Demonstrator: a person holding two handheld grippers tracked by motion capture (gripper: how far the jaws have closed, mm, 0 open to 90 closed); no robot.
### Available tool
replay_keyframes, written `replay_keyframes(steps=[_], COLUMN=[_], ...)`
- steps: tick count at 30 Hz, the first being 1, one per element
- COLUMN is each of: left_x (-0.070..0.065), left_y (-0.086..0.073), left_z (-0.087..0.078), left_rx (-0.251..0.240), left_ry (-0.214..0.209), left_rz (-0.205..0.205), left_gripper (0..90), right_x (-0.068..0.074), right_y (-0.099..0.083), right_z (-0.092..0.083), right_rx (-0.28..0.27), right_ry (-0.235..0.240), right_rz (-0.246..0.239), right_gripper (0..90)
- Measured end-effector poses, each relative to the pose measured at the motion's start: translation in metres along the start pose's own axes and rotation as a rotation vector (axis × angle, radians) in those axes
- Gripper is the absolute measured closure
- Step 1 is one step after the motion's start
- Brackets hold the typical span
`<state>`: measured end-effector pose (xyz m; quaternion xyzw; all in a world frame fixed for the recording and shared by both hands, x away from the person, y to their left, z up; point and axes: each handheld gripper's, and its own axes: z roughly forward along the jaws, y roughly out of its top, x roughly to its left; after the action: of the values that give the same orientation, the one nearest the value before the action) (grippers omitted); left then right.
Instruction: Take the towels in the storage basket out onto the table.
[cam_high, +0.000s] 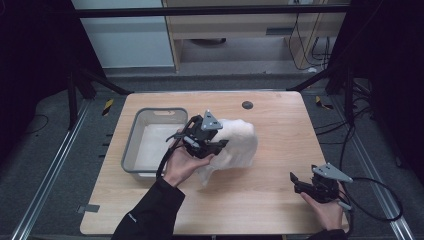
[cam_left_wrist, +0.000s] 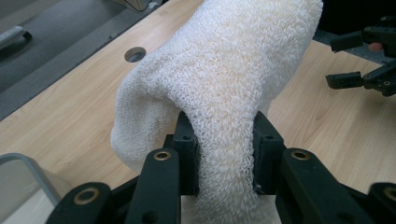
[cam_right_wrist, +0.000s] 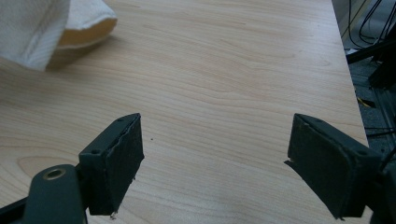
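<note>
Jaws of the left gripper (cam_left_wrist: 224, 158) are clamped on a bunched fold of the white towel (cam_left_wrist: 219, 79), both black pads pressing into the looped pile from either side, as the left gripper view shows. Seen from the high view, the towel (cam_high: 239, 142) sits near the centre of the wooden surface (cam_high: 280, 200), partly lifted into a hump, with a lower corner trailing toward 7 o'clock onto the wood. The left gripper (cam_high: 212, 145) grips the towel's edge on its 9 o'clock side, held in the person's left hand (cam_high: 181, 165), whose dark sleeve enters from the bottom of the high view. Just beside the towel, at 9 o'clock of it, stands a grey basin (cam_high: 131, 145) with a pale interior, its rim close to the left gripper. Jaws of the right gripper (cam_right_wrist: 215, 168) stand wide apart with nothing between them, bare wood showing in the gap in the right gripper view. In the high view the right gripper (cam_high: 300, 182) rests in the right hand (cam_high: 327, 207) near the surface's edge at 4 o'clock, well apart from the towel. A small round hole (cam_high: 247, 105) lies in the surface at 12 o'clock of the towel.
</note>
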<state>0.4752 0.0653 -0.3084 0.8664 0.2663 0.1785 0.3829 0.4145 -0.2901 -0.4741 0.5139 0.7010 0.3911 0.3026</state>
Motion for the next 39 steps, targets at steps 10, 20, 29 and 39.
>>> replay_keyframes(steps=[10,20,29,39], left_x=[-0.005,-0.013,-0.019,-0.024], left_y=[-0.009,-0.021,-0.033,-0.046], left_z=[0.022,0.047,0.061,0.069], left_rx=[0.027,0.064,0.079,0.089], left_ry=[-0.029,-0.056,-0.075,-0.063], left_rz=[-0.003,-0.001,-0.001,0.014], left_gripper=[68.3,67.6,65.9,62.1], right_x=[0.0,0.001,0.001,0.001], right_y=[-0.001,-0.001,-0.002,-0.002], right_z=[0.0,0.0,0.001,0.002], right_rx=[0.005,0.01,0.017,0.017], right_ry=[-0.003,-0.001,0.004,0.003], right_rz=[-0.008,-0.007,-0.008,-0.016], right_gripper=[18.0,18.0,17.9,17.8])
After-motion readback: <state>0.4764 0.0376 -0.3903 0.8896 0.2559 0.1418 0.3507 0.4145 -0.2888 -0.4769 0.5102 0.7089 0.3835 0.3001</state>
